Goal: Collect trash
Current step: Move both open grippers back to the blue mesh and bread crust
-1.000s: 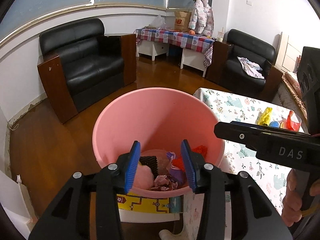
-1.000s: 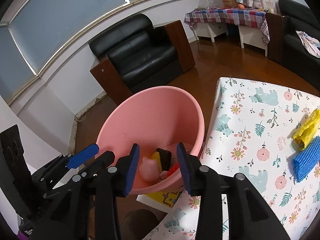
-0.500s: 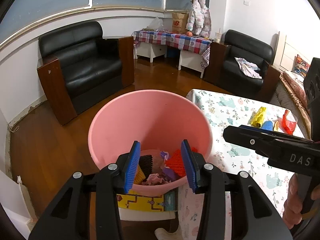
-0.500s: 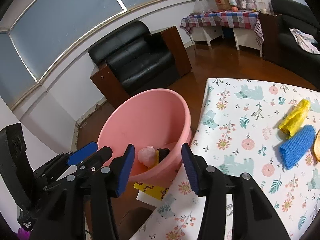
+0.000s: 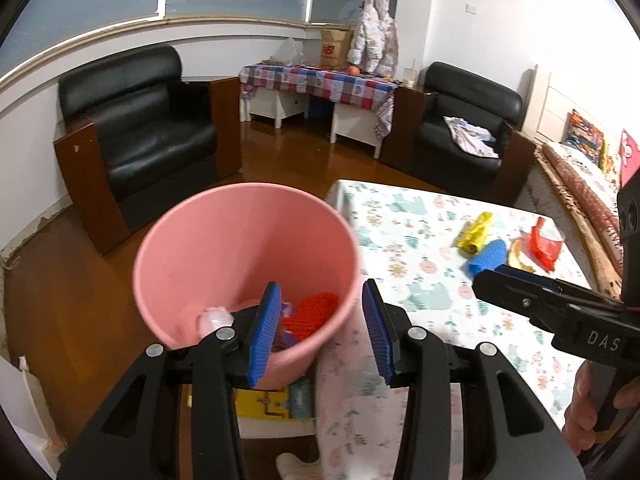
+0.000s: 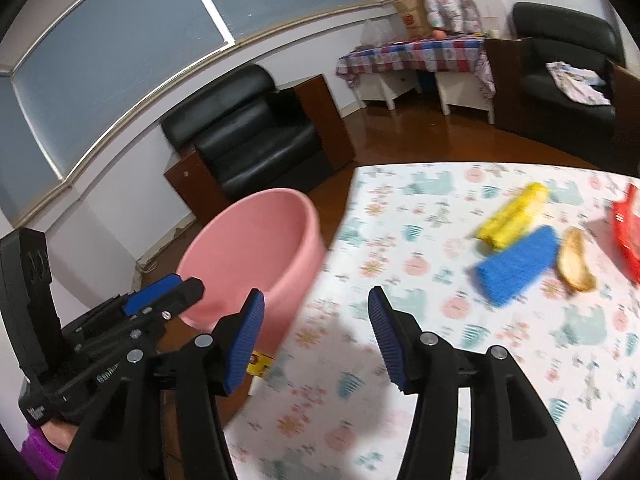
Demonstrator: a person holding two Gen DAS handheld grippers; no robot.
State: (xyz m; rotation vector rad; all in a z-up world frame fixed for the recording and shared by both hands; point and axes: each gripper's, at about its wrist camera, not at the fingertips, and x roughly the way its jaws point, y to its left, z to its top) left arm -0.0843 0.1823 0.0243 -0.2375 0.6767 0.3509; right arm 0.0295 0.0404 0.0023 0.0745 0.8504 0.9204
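A pink bucket (image 5: 224, 248) stands on the floor at the table's left edge, with red, pink and purple scraps (image 5: 316, 310) inside; it also shows in the right wrist view (image 6: 256, 240). My left gripper (image 5: 320, 328) is open and empty above the bucket's near rim. My right gripper (image 6: 316, 336) is open and empty over the floral tablecloth (image 6: 440, 360). On the cloth lie a yellow wrapper (image 6: 516, 214), a blue scouring pad (image 6: 520, 264), a tan peel (image 6: 574, 266) and a red wrapper (image 6: 628, 232).
A black armchair (image 5: 140, 132) stands behind the bucket and another (image 5: 468, 124) at the far right. A side table with a checked cloth (image 5: 320, 80) is at the back wall. A yellow box (image 5: 272, 404) lies under the bucket.
My right gripper has swung right from over the bucket to over the table and its jaws have opened wider. The left gripper has shifted slightly right.
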